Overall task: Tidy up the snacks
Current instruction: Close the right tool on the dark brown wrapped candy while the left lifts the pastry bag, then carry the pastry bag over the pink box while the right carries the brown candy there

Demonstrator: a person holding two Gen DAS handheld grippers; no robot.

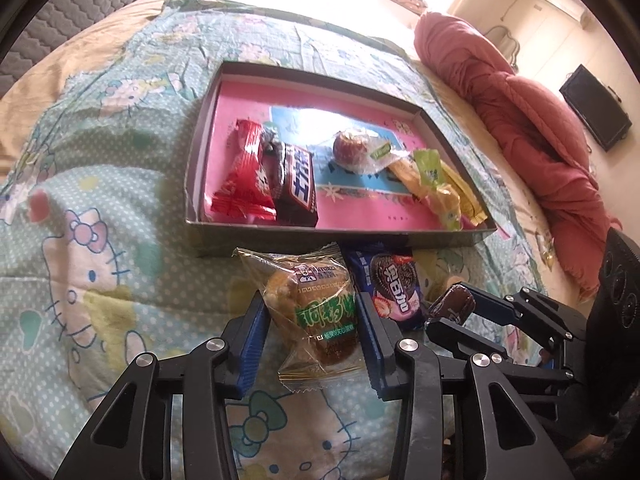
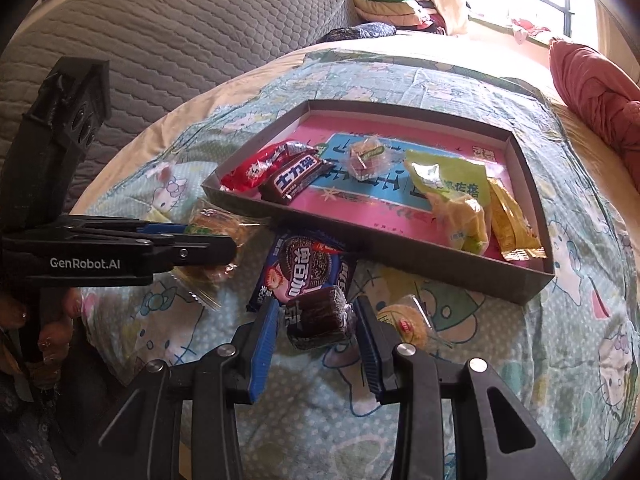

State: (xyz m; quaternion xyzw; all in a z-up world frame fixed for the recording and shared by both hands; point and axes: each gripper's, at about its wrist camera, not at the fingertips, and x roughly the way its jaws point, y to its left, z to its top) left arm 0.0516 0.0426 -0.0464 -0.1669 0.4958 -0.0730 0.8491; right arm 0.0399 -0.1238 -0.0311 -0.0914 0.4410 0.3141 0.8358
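Observation:
My left gripper is shut on a wrapped cake with a green label, held just above the bedspread; it also shows from the side as the left gripper. My right gripper is shut on a dark brown wrapped snack; in the left wrist view that right gripper holds the brown snack. A blue cookie pack lies on the bed between them, by the box's near wall. The box holds a red bar, a dark chocolate bar, a round wrapped sweet and yellow-green packets.
A small round wrapped biscuit lies on the bedspread right of my right gripper. A red-pink blanket is heaped beyond the box on the right. A grey quilted headboard stands behind the bed. A hand holds the left gripper's grip.

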